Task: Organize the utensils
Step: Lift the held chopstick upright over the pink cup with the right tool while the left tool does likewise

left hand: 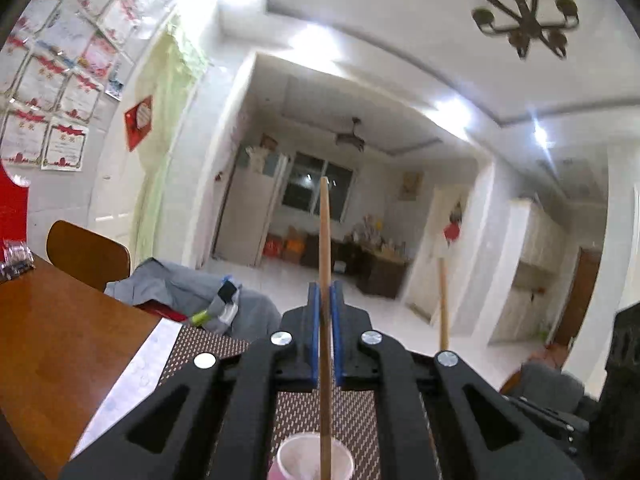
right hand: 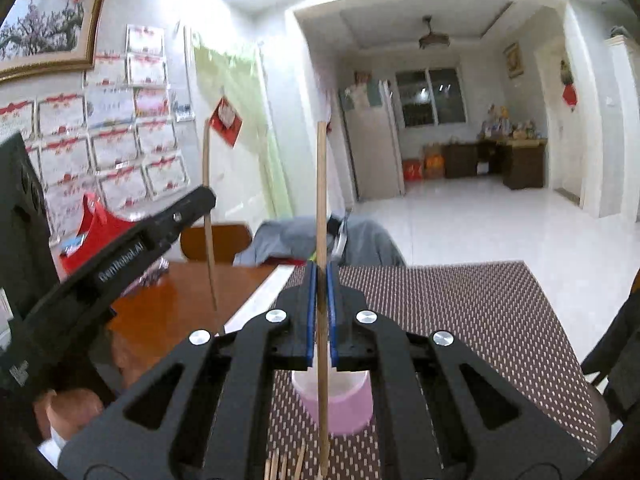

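My left gripper (left hand: 325, 292) is shut on a wooden chopstick (left hand: 325, 232) that stands upright between its blue pads. Its lower end hangs over a pink cup (left hand: 316, 460) on the mat. My right gripper (right hand: 321, 270) is shut on a second upright chopstick (right hand: 322, 200), with the pink cup (right hand: 332, 404) right below and behind it. Several loose chopsticks (right hand: 284, 464) lie on the mat at the near edge. The right wrist view shows the left gripper (right hand: 206, 202) at the left holding its chopstick (right hand: 207, 160) above the table. The right gripper's chopstick (left hand: 443, 304) shows in the left wrist view.
A brown woven placemat (right hand: 480, 320) covers the near part of the wooden table (left hand: 60, 340). A wooden chair (left hand: 88, 256) and a heap of grey clothing (left hand: 180, 284) sit at the table's far side. A red object (right hand: 100, 228) stands at the left wall.
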